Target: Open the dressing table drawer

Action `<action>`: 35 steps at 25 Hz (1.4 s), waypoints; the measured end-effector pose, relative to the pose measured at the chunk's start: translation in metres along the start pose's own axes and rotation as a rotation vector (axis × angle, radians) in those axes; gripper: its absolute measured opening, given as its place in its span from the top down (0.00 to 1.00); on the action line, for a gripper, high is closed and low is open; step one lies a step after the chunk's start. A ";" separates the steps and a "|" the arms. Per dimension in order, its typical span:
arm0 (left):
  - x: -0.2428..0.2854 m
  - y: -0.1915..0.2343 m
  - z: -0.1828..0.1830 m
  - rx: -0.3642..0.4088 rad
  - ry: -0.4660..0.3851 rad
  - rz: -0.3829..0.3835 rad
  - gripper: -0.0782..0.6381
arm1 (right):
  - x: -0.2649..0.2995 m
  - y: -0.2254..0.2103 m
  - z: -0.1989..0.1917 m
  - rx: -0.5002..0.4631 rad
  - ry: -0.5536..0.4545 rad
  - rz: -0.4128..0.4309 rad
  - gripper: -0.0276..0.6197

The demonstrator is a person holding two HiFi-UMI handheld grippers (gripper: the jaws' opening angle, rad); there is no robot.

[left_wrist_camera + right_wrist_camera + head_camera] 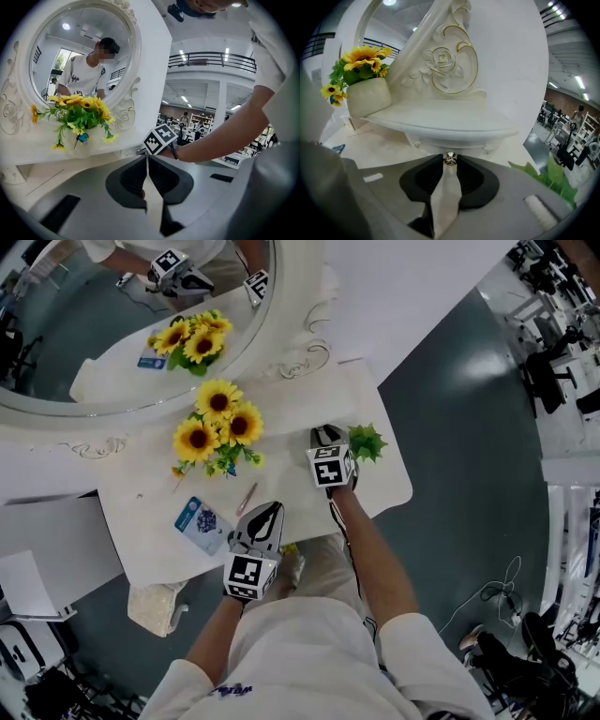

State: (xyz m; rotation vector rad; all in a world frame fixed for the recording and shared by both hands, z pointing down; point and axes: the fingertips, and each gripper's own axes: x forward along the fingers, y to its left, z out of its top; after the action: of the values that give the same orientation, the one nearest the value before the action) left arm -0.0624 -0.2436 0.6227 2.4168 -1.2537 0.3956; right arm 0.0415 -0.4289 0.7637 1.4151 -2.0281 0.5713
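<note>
The white desk point(141, 521) fills the left half of the head view, with its oval mirror point(94, 324) across the upper left. A bunch of sunflowers point(217, 423) stands near the middle of the desk top. A small blue card point(200, 522) lies lower left of the flowers, and a thin stick point(246, 499) lies just right of the card. A green plant point(367, 442) sits toward the desk's right edge.

The right gripper point(325, 434) reaches in just left of the plant, toward the base of the mirror frame. In the right gripper view the small drawer point(454, 144) sits at the centre of the frame. It is tucked directly under a curved white shelf point(440, 119) below the frame's carved rose. Whether the drawer is pulled out at all cannot be told. Its little metal knob point(450, 158) stands right between the tips of the right gripper point(450, 163), and both pads close in against it, so this gripper grips the knob.

The left gripper point(265, 517) hangs at the desk's near edge in the lower centre of the head view, right of the card and apart from it. In the left gripper view the jaws of the left gripper point(147, 159) meet with nothing between them. Beyond them that view shows the right gripper's marker cube and the person's forearm.
</note>
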 end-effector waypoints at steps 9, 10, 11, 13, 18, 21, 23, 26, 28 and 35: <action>-0.001 -0.004 -0.002 -0.007 -0.009 -0.004 0.86 | 0.000 0.002 -0.001 -0.001 0.022 0.011 0.80; -0.001 -0.005 -0.001 -0.006 -0.010 -0.006 0.86 | 0.000 0.001 -0.001 -0.002 0.023 0.011 0.80; -0.002 -0.005 -0.002 -0.005 -0.010 -0.006 0.86 | 0.000 0.002 -0.001 -0.003 0.023 0.011 0.80; -0.003 -0.005 -0.002 -0.003 -0.011 -0.005 0.86 | 0.000 0.002 -0.001 -0.004 0.023 0.012 0.80; -0.004 -0.005 -0.001 0.000 -0.009 -0.002 0.86 | 0.000 0.001 -0.001 -0.005 0.031 0.014 0.80; -0.004 -0.005 0.000 0.000 -0.012 0.000 0.86 | -0.001 0.002 -0.002 -0.007 0.034 0.013 0.80; -0.005 -0.005 0.001 -0.001 -0.012 0.001 0.86 | -0.001 0.002 -0.003 -0.008 0.043 0.007 0.80; -0.005 -0.005 0.001 -0.003 -0.009 0.002 0.86 | -0.006 0.002 -0.006 -0.012 0.044 0.003 0.80; -0.006 -0.005 0.000 -0.005 -0.011 0.001 0.86 | -0.012 0.003 -0.012 -0.024 0.034 0.000 0.80; -0.002 -0.016 -0.001 0.007 -0.008 -0.019 0.86 | -0.015 0.003 -0.019 -0.017 0.064 0.006 0.80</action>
State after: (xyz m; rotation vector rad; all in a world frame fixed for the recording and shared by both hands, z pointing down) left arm -0.0507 -0.2333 0.6197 2.4369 -1.2339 0.3858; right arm 0.0472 -0.4057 0.7670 1.3644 -1.9829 0.5924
